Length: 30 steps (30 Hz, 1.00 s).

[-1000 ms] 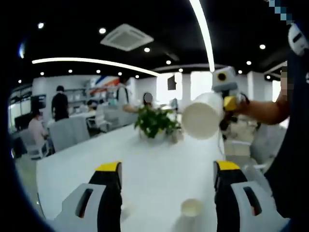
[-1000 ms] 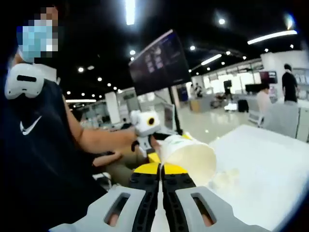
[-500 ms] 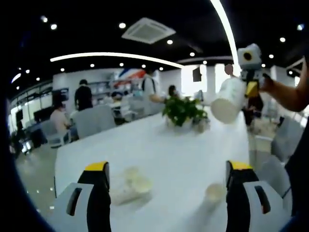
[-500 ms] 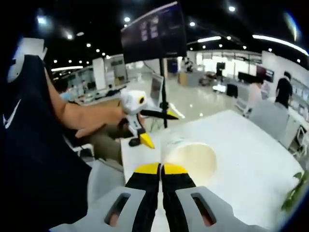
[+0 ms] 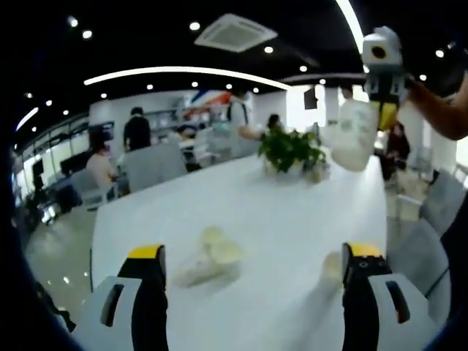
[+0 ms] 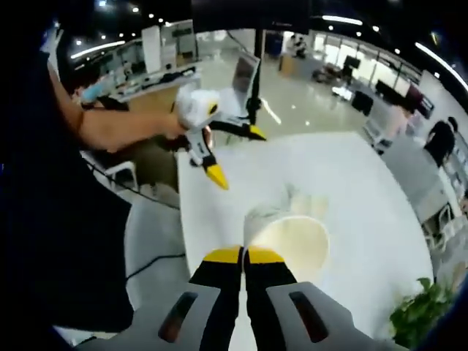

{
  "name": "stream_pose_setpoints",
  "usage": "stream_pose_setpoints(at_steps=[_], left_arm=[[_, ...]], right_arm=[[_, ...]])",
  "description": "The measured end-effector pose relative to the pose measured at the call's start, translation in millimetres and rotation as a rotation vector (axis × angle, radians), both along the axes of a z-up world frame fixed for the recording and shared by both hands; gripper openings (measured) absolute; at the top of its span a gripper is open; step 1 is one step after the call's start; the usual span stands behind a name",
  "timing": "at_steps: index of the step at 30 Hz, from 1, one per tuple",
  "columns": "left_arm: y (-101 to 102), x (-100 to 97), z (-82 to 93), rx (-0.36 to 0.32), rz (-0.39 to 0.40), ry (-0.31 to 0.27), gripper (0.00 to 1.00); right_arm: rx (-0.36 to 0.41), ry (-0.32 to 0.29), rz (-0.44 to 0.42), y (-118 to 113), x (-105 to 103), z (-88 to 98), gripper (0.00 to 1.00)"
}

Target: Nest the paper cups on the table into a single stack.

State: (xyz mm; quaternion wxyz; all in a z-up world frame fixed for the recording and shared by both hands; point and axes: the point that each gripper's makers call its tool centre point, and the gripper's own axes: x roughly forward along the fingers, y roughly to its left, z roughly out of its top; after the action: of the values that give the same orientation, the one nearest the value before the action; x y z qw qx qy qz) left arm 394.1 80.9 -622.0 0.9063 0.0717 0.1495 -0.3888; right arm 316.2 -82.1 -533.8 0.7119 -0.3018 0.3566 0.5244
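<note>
Left gripper point(image 5: 252, 274): jaws are held wide apart, nothing between them, above the near part of a long white table point(image 5: 270, 212). In the right gripper view it point(image 6: 232, 155) is seen at upper left, held out by a person's arm point(image 6: 117, 128), yellow tips spread and empty.

Right gripper point(image 6: 244, 256): jaws are pressed together on the near rim of a paper cup point(image 6: 292, 238), whose open mouth faces the camera, tilted, above the table. In the left gripper view the same gripper point(image 5: 383, 88) is seen at upper right, raised well above the table, with the cup point(image 5: 354, 136) hanging below it.

On the table, between the left jaws, a pile of cups point(image 5: 208, 257) is seen lying on its side; it is blurred, so the count cannot be told. A single cup point(image 5: 333, 266) is seen just beside the right jaw tip, well apart from the pile.

A potted plant point(image 5: 291, 150) is set at the far end of the table. Seated and standing people point(image 5: 137, 131) are seen beyond, at far left.
</note>
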Motion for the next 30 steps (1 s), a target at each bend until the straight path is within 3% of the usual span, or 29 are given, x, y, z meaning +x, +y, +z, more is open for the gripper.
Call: stream_pose_setpoints(at_steps=[3, 7, 11, 24, 30], left_arm=[[5.7, -1.9, -6.4, 0.011, 0.014, 0.003, 0.98], [8.8, -5.7, -11.6, 0.007, 0.033, 0.027, 0.98], [12.9, -6.0, -11.7, 0.004, 0.056, 0.029, 0.98], [35.9, -15.2, -34.5, 0.029, 0.110, 0.063, 0.98], [41.0, -13.4, -37.1, 0.018, 0.129, 0.069, 0.98]], right_arm=[[-0.100, -0.002, 0.009, -3.5, 3.8, -3.5, 0.00], [-0.246, 0.044, 0.013, -7.3, 7.5, -14.2, 0.00], [-0.345, 0.055, 0.035, -4.5, 8.5, -19.7, 0.00], [-0.459, 0.080, 0.067, 5.9, 6.8, -25.7, 0.00], [-0.498, 0.078, 0.064, 3.1, 8.2, -31.1, 0.00]])
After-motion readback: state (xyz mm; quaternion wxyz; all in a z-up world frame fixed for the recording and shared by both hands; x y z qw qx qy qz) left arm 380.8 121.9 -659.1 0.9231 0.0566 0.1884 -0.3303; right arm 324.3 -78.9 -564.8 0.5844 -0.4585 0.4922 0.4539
